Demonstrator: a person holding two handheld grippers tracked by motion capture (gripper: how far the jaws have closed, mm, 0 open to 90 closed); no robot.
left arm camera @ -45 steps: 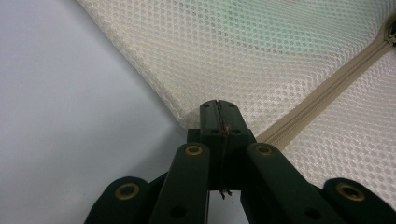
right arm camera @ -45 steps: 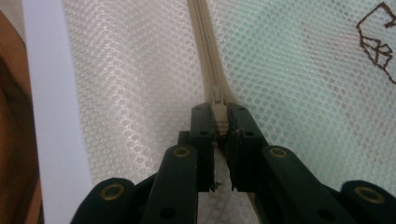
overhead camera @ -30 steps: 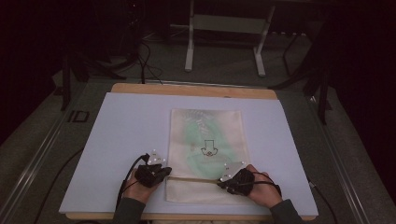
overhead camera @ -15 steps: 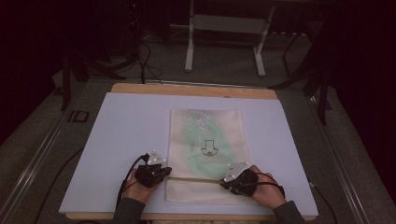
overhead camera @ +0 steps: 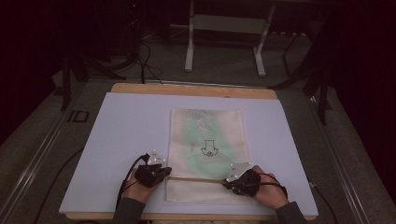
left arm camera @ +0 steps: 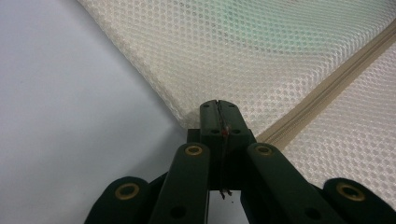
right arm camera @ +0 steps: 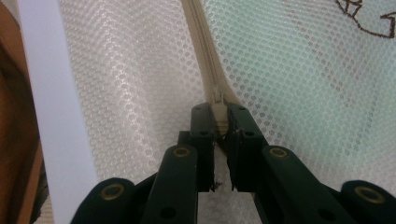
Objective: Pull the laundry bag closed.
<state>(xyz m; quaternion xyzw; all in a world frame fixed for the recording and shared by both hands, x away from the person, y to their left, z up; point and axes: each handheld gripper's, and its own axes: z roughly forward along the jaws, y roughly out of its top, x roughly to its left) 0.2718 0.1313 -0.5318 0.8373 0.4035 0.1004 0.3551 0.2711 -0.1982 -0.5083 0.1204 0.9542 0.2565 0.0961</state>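
A cream mesh bag point(overhead camera: 205, 128) lies flat on the white board, with a pale green item point(overhead camera: 198, 161) showing through it and a small dark arrow-like mark on top. A zipper point(overhead camera: 196, 179) runs across its near end. My left gripper point(overhead camera: 166, 173) is shut on the bag's left edge point(left arm camera: 187, 119) just beside the zipper's end point(left arm camera: 327, 100). My right gripper point(overhead camera: 227, 183) is shut on the zipper pull point(right arm camera: 217, 100), with the zipper tape point(right arm camera: 198, 37) running away ahead of the jaws. Both hands rest low on the board.
The white board point(overhead camera: 126, 130) covers a wooden table point(overhead camera: 187, 89), and its near edge point(right arm camera: 46, 116) lies close to my right gripper. Beyond the table stand a metal frame point(overhead camera: 224, 42) and cables on a dark floor.
My right gripper has slid slightly to the right along the zipper line. The left gripper and the bag have stayed put.
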